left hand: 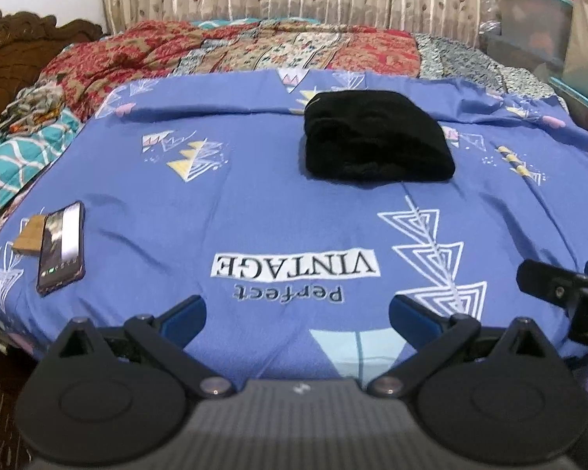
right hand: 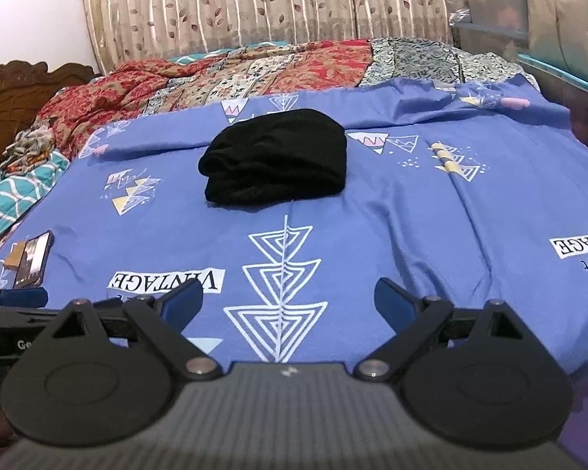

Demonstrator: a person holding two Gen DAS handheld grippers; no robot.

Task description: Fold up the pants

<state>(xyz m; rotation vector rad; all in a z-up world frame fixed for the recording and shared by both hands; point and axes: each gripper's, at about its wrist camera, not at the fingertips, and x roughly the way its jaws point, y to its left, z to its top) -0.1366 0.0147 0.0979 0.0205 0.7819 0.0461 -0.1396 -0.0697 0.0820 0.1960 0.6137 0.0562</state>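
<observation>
The black pants (left hand: 374,139) lie folded in a compact bundle on the blue patterned bed sheet (left hand: 254,203), toward the far side; they also show in the right wrist view (right hand: 276,156). My left gripper (left hand: 297,309) is open and empty, held back over the near edge of the bed, well short of the pants. My right gripper (right hand: 288,293) is open and empty too, at the near edge beside the left one. Part of the right gripper shows at the right edge of the left wrist view (left hand: 564,293).
A phone (left hand: 62,246) lies on the sheet at the left by a small brown card (left hand: 29,235). Crumpled red patterned quilts (left hand: 231,51) lie behind the sheet. Plastic storage boxes (left hand: 533,19) stand at the far right, a wooden headboard (left hand: 15,47) at the left.
</observation>
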